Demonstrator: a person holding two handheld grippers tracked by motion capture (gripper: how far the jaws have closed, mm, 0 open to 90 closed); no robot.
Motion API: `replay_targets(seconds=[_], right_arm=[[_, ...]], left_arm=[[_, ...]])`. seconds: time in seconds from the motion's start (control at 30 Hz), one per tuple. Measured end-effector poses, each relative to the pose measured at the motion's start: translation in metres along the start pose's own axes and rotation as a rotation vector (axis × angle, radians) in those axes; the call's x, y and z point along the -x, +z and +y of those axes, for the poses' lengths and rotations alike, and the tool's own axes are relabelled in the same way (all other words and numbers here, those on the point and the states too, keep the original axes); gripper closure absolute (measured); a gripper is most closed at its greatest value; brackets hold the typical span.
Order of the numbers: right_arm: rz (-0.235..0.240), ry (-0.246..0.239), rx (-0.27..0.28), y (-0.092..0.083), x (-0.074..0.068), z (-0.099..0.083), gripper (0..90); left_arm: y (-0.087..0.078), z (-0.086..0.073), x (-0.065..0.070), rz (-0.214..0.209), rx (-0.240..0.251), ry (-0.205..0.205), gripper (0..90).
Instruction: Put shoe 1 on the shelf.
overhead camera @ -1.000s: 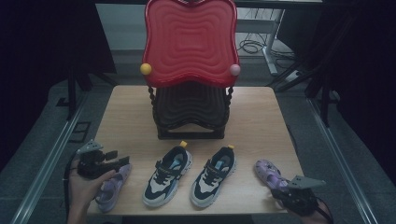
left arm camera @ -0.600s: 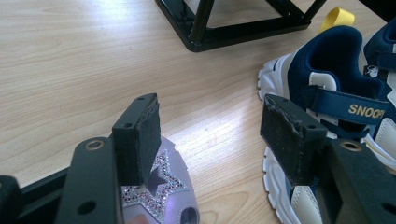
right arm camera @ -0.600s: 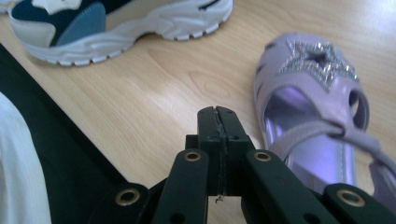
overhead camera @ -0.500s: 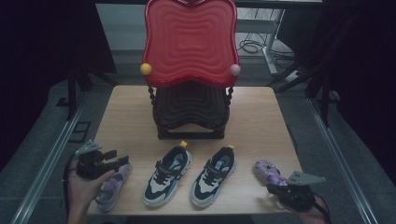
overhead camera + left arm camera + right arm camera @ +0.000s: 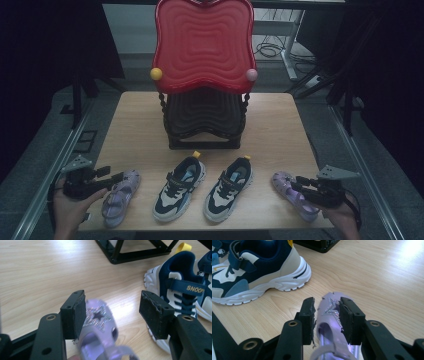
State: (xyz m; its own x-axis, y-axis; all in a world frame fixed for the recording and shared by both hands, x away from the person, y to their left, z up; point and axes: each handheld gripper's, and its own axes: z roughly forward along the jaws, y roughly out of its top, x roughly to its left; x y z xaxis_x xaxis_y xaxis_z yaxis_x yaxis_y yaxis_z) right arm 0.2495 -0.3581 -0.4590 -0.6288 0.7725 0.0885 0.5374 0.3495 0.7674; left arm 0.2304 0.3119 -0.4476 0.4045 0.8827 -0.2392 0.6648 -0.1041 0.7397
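Evidently each lilac sandal sits at a lower corner of the table (image 5: 135,107): the right sandal (image 5: 332,315) is pinched in the right hand-held gripper (image 5: 327,312), while the left sandal (image 5: 98,322) lies between the left hand-held gripper's (image 5: 112,312) open jaws. That shallow toe-end pinch could slip when lifted.

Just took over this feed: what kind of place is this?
Probably a lab recording station: light wooden table between dark curtains, loose cables on the grey floor behind, and a staged red wavy-topped black rack.
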Motion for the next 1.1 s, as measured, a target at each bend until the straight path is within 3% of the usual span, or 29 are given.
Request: replay_targets(seconds=[0.17, 0.3, 0.57, 0.9, 1.1], right_arm=[[-0.02, 0.016, 0.001, -0.008, 0.003, -0.006, 62.4], [-0.015, 0.019, 0.01, -0.018, -0.003, -0.012, 62.3], [-0.032, 0.024, -0.032, -0.027, -0.012, -0.03, 62.4], [-0.056, 0.047, -0.045, -0.029, -0.014, -0.042, 62.4], [-0.06, 0.038, -0.048, -0.03, -0.017, -0.043, 62.3]], left_arm=[[-0.009, -0.008, -0.001, -0.005, 0.015, -0.014, 38.0], [-0.014, -0.017, 0.009, -0.026, 0.01, -0.006, 38.9], [-0.01, -0.036, 0.023, -0.054, -0.023, -0.008, 43.0], [-0.013, -0.046, 0.032, -0.045, -0.07, 0.0, 49.7], [-0.004, -0.057, 0.034, 0.001, -0.135, -0.004, 52.6]])
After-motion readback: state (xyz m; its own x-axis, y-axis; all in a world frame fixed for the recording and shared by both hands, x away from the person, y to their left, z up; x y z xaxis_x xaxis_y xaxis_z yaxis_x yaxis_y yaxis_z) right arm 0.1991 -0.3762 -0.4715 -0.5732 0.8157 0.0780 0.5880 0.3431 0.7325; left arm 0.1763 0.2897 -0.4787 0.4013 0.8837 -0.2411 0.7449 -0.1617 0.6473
